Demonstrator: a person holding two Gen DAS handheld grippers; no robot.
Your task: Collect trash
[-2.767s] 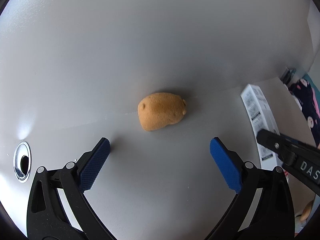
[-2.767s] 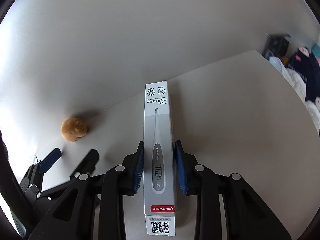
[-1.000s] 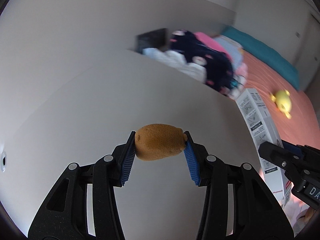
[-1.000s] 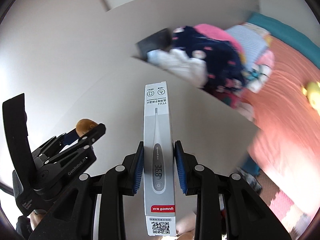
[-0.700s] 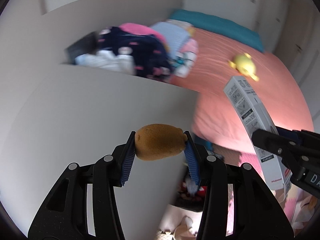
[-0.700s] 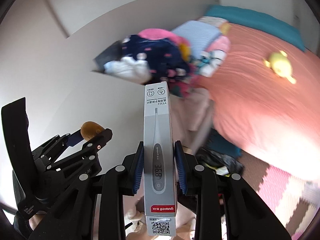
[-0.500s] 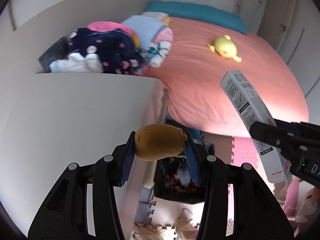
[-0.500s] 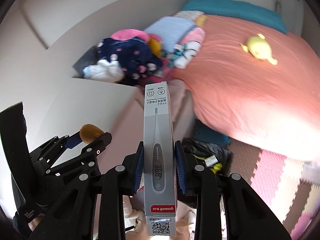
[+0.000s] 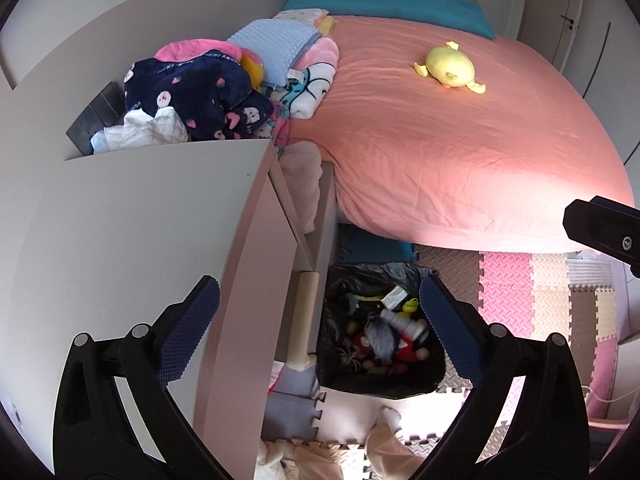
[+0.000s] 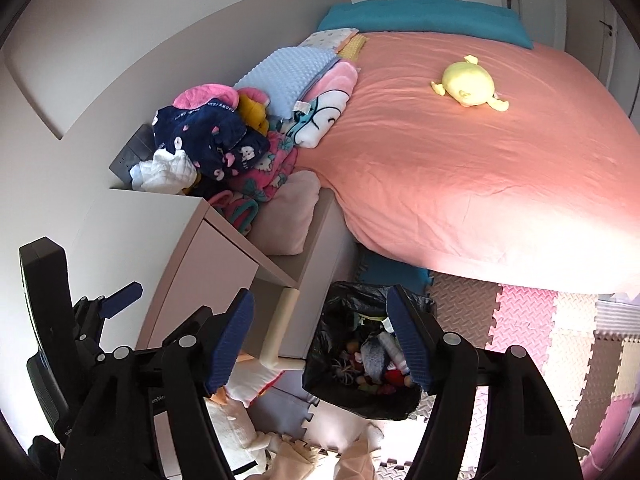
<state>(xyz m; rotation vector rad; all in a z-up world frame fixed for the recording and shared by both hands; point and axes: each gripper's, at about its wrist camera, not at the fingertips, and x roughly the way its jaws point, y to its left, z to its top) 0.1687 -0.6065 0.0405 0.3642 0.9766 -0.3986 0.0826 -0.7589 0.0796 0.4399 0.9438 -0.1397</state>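
Observation:
My left gripper [image 9: 320, 330] stands wide open, its jaws still opening, with nothing between the blue pads. Under it on the floor is a trash bin lined with a black bag [image 9: 376, 270], holding several mixed items. My right gripper [image 10: 320, 342] also hangs above the bin [image 10: 360, 400]; its jaws are opening and nothing is between them. I cannot pick out the brown lump or the thermometer box for sure among the bin's contents. One finger of the right gripper [image 9: 600, 230] shows at the right edge of the left wrist view. One blue pad of the left gripper [image 10: 122, 295] shows at the left of the right wrist view.
A white desk top [image 9: 140, 220] lies to the left, its pale leg [image 9: 304, 320] beside the bin. A bed with a pink sheet [image 9: 460, 140] carries a yellow plush toy [image 9: 450, 66] and piled clothes [image 9: 192, 96]. Foam mats [image 9: 520, 300] cover the floor.
Both grippers swung from over the desk to above the bin. Both jaws opened; the brown lump left the left gripper and the thermometer box left the right.

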